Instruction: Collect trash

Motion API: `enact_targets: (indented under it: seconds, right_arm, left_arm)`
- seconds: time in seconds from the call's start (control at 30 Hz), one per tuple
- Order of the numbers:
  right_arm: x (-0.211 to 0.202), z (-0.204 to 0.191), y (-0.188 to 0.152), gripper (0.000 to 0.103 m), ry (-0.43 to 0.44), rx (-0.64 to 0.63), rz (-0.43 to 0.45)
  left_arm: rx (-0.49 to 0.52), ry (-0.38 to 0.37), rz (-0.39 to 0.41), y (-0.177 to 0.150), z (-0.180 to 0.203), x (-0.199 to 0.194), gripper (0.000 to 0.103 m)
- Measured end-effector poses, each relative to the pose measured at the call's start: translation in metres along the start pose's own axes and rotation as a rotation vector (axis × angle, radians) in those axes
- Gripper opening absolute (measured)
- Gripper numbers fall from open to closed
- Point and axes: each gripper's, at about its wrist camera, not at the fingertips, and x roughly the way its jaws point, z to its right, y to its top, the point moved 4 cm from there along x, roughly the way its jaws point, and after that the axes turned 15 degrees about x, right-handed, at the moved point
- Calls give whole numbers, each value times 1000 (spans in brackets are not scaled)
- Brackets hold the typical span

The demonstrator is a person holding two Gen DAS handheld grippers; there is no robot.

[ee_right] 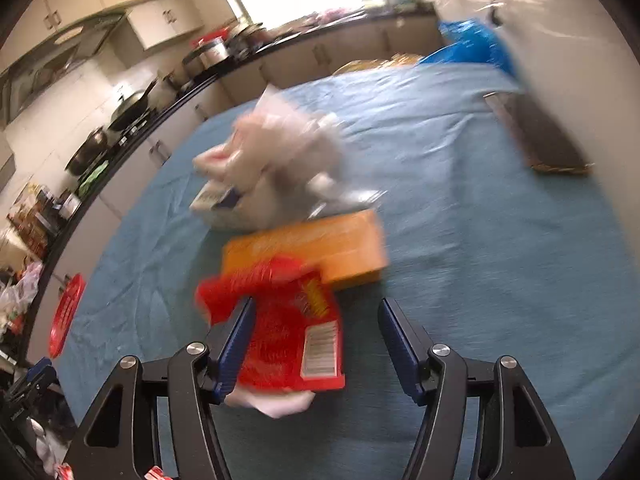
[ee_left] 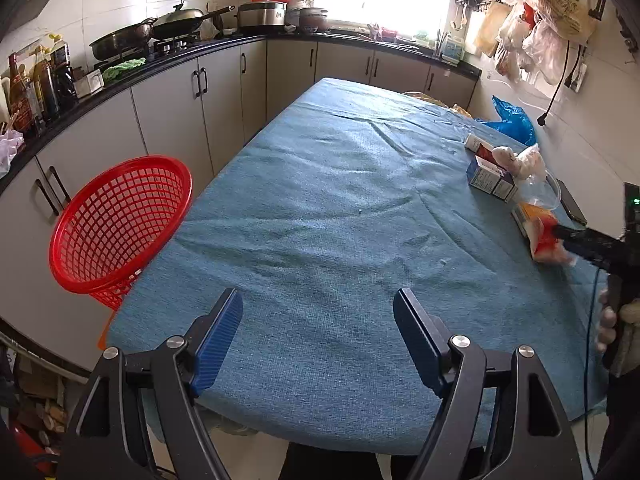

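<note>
My left gripper (ee_left: 318,300) hangs open over bare blue tablecloth (ee_left: 340,200) with nothing between its fingers. A red mesh basket (ee_left: 120,224) tilts at the table's left edge. In the right wrist view, my right gripper (ee_right: 316,310) is open around a red snack wrapper (ee_right: 280,332). The wrapper lies against the left finger (ee_right: 240,332), and a gap shows at the right one. An orange box (ee_right: 320,248) lies just beyond it, then crumpled white plastic (ee_right: 288,152) over a small blue-and-white box (ee_right: 216,200). The left wrist view shows this pile (ee_left: 504,172) and the right gripper (ee_left: 560,240) at the table's right side.
A blue plastic bag (ee_right: 472,44) sits at the far right corner by the wall. A dark flat object (ee_right: 540,136) lies near the right edge. Kitchen cabinets and a counter with pans (ee_left: 168,28) run along the left and far sides. A hand (ee_left: 608,320) holds the right gripper.
</note>
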Motion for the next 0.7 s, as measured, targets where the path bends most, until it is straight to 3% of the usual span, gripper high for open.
enact_targets:
  seconds: [0.1,0.27,0.33,0.47,0.7]
  right_arm:
    - [19,-32,-7,64,64,-22,-46]
    - [31,-95,-27,65,315,-111,-176]
    - [25,-101,-29,69,355,-141,-173]
    - [2,-79,-13,72,336,-138,-65]
    - [-19,-9,54,72,197,86,138]
  left_arm:
    - [-3,16,-5,0,-2,0,77]
    - [-8,31,-10,5,-4,0,77]
    - [2,37,-8,7,-2,0,77]
    - [32,27,-2,12,8,5,77]
    - [84,-73,-29,38,48,34,77]
